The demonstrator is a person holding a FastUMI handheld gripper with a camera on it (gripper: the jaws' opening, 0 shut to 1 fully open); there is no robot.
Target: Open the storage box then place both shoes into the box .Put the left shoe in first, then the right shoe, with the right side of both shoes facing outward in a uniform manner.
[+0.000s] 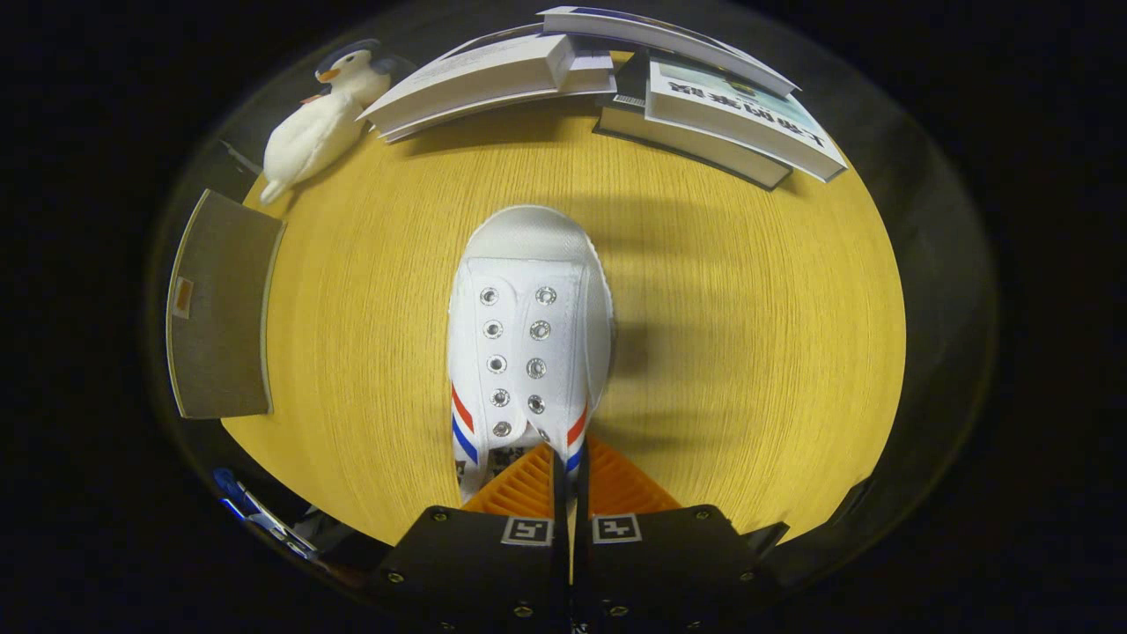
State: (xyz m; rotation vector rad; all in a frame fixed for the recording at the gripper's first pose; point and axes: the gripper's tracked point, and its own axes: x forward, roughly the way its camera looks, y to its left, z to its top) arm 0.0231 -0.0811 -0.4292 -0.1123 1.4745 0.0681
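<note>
I have my gripper closed on a white shoe: the two orange fingers are drawn almost together and pinch the thin edge of the shoe's collar at the heel end, with the toe pointing away from me. The shoe hangs or rests over the wooden tabletop; I cannot tell whether its sole is off the wood. So I judge I am in a carrying step, with one shoe in hand. Which shoe this is, left or right, I cannot tell from this angle.

A grey flat thing lies at the tabletop's left edge; it may be the storage box or its lid, but I cannot be sure. Beyond the toe are stacked books and a plush penguin.

Next, I judge, I must swing the shoe toward the box and turn it so its right side faces outward, keeping the pinch firm on that thin edge.
</note>
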